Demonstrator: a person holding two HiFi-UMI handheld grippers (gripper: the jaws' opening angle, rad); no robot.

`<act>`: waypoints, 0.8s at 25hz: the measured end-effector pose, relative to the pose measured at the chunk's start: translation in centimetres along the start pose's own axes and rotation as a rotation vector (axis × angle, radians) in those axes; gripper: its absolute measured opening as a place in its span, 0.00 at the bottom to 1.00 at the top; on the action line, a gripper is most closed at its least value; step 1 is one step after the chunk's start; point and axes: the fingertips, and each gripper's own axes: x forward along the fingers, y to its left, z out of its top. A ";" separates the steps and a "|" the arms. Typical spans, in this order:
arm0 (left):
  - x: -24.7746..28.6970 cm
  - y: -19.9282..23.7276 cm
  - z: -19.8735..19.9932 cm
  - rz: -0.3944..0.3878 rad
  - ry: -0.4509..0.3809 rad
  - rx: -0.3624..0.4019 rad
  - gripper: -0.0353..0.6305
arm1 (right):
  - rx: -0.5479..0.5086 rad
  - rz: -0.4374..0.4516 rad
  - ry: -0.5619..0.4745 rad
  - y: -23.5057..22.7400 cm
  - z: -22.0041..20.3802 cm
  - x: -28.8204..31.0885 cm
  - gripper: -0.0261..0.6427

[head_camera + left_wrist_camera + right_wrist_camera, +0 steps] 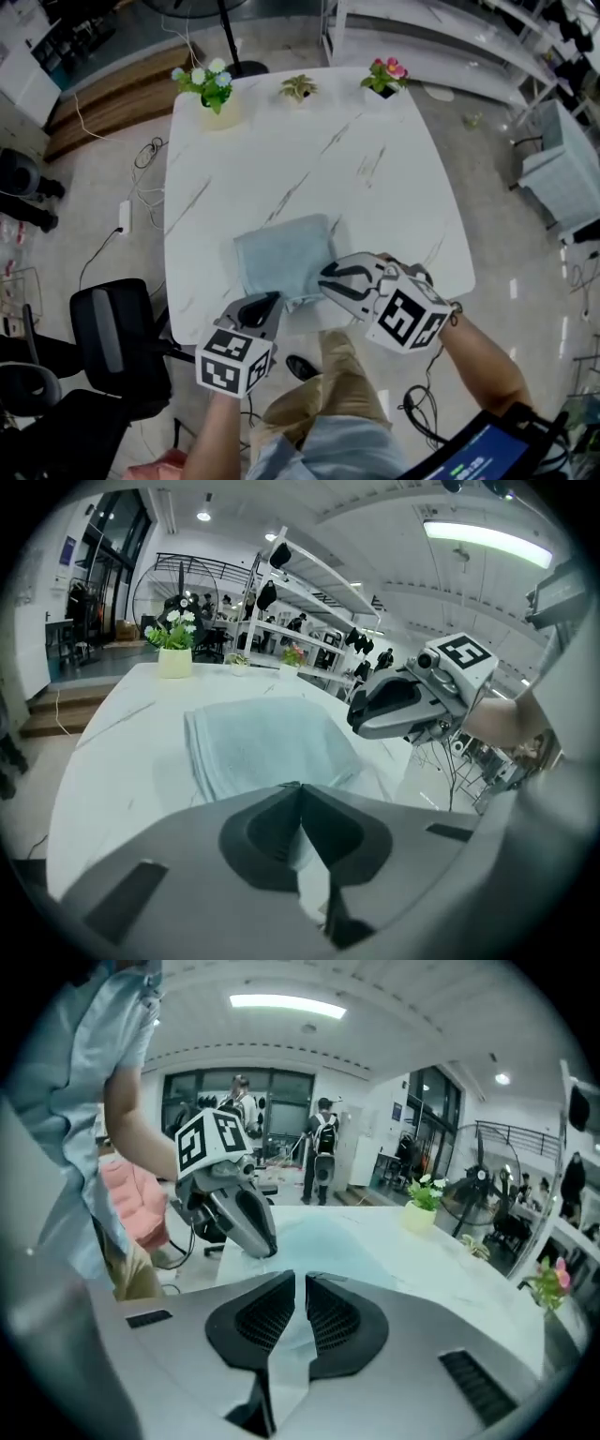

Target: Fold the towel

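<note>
A light blue towel [284,255] lies folded into a small rectangle near the front edge of the white marble table [281,159]. My left gripper [272,299] is at the towel's near left corner, jaws shut tip to tip [298,786], and no cloth shows pinched between them. The towel [267,738] spreads out just ahead of it. My right gripper [325,278] hovers over the towel's near right corner. Its jaws [302,1277] stand almost together with a thin slit and nothing in it. The towel [328,1246] lies below and beyond them.
Three small potted plants [208,86] [298,88] [384,77] stand along the table's far edge. A black office chair [117,337] is on the floor to the left, with cables near it. White shelving [562,178] stands to the right. People stand far off in the right gripper view.
</note>
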 end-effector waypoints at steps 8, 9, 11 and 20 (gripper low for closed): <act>1.0 -0.5 -0.6 -0.017 0.035 0.070 0.07 | -0.057 0.000 0.264 1.3 -5.9 3.2 0.09; 1.1 -0.4 -0.6 -0.016 0.034 0.068 0.07 | -0.050 -0.002 0.261 1.1 -5.7 3.3 0.09; 0.9 -0.2 -0.4 -0.019 0.028 0.063 0.07 | -0.035 0.001 0.244 1.1 -5.2 3.3 0.09; 0.2 -2.0 -0.9 -0.081 0.053 0.103 0.07 | 0.016 0.026 0.236 1.1 -5.1 1.5 0.08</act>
